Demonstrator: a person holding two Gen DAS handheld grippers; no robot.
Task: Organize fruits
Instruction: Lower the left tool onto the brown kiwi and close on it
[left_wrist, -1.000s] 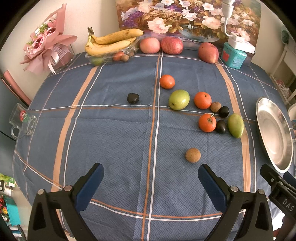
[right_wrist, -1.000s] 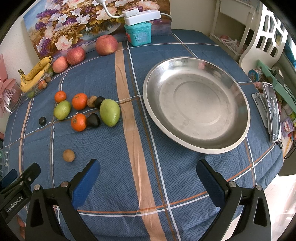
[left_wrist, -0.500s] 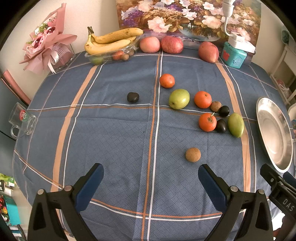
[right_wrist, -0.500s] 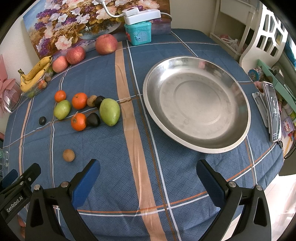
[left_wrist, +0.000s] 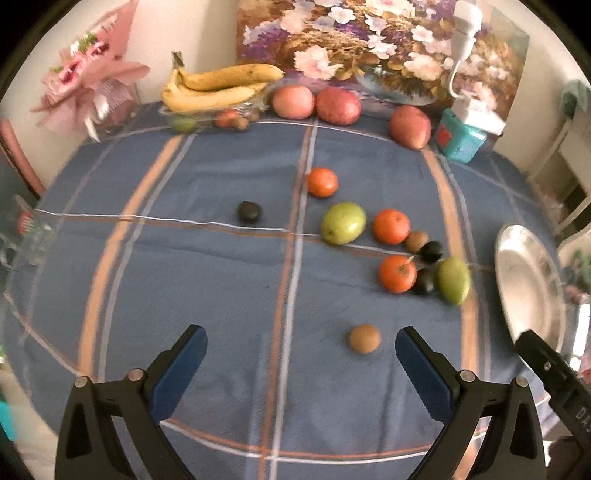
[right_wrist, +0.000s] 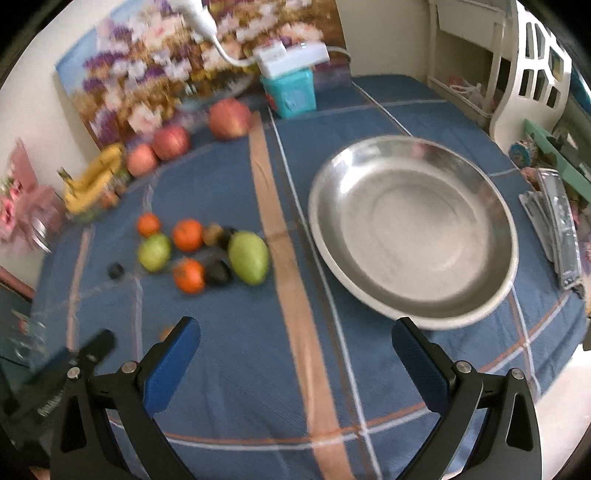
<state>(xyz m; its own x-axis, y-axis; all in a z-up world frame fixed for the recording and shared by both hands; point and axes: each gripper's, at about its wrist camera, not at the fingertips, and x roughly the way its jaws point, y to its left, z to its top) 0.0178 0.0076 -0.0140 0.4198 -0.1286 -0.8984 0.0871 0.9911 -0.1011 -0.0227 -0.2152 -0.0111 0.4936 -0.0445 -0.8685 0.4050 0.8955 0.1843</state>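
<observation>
Loose fruit lies on the blue tablecloth: a brown kiwi (left_wrist: 364, 339) nearest my left gripper (left_wrist: 301, 365), three oranges (left_wrist: 396, 274), a green apple (left_wrist: 343, 223), a green mango (left_wrist: 454, 279) (right_wrist: 248, 257), dark avocados (left_wrist: 248, 211) and a small kiwi. A large steel dish (right_wrist: 413, 229) (left_wrist: 529, 284) sits to the right, empty. Both grippers are open and empty above the near table edge. My right gripper (right_wrist: 295, 363) faces the cloth between the mango and the dish.
Bananas in a clear tray (left_wrist: 218, 90), three red apples (left_wrist: 338, 106), a teal box (left_wrist: 460, 140) and a flower painting line the far edge. A pink bouquet (left_wrist: 92, 88) and a glass mug (left_wrist: 26, 236) stand at left. A white chair (right_wrist: 532, 74) stands at right.
Both grippers have moved forward toward the fruit; the views are now motion-blurred and the kiwi sits closer to my left gripper. Nothing on the table has moved.
</observation>
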